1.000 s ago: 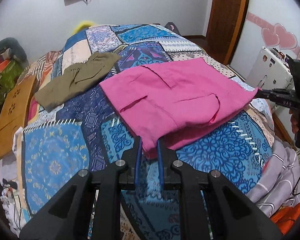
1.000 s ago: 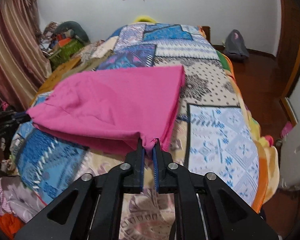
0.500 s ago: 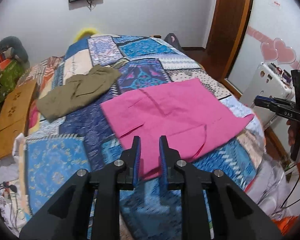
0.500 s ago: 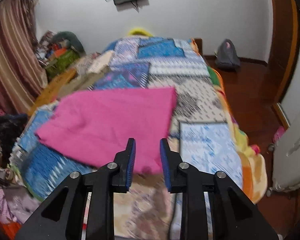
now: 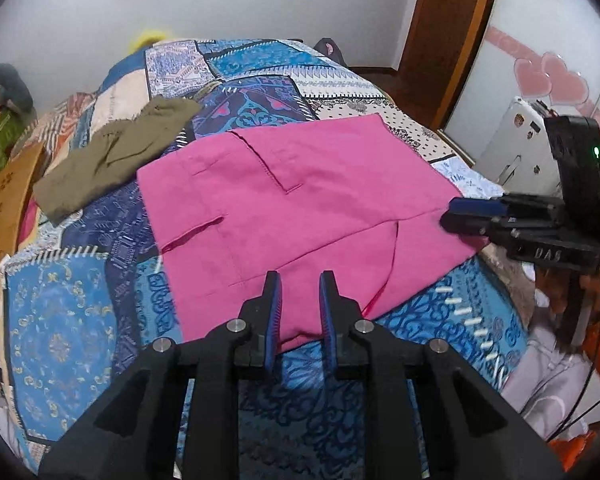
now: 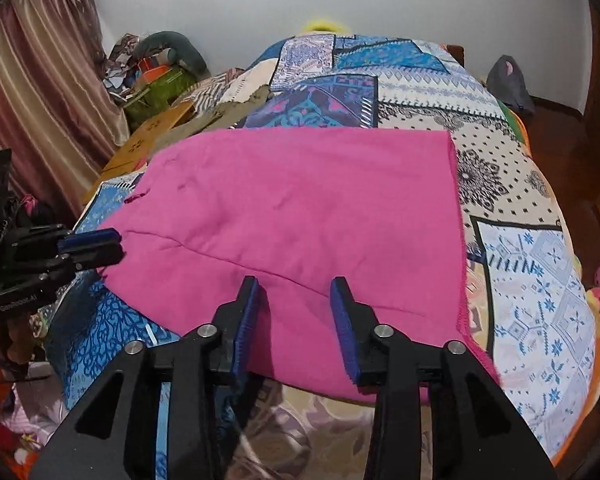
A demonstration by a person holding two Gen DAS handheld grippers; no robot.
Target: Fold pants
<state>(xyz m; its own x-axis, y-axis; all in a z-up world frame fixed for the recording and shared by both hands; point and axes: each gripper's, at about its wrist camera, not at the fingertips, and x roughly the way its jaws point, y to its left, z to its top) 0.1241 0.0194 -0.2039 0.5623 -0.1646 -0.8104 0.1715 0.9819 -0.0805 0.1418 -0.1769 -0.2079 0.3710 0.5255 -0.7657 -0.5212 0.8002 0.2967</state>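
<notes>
The folded bright pink fabric pants (image 5: 300,208) lie flat across the middle of both frames on the blue patchwork patterned bedspread (image 5: 60,320). At bottom centre of its view, the left gripper (image 5: 299,296) hangs with fingers apart, empty. The right gripper (image 6: 294,300) does likewise, wider. Crumpled olive-green trousers (image 5: 112,160) sit upper left.

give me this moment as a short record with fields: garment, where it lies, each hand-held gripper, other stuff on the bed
garment: pink pants, lying flat, folded over
surface: patchwork quilt on a bed
left hand-held gripper: open, above the pants' near edge, holding nothing
right hand-held gripper: open, above the pants' near edge, holding nothing
other: olive garment beside the pants, crumpled
fold state: no cloth in either gripper
</notes>
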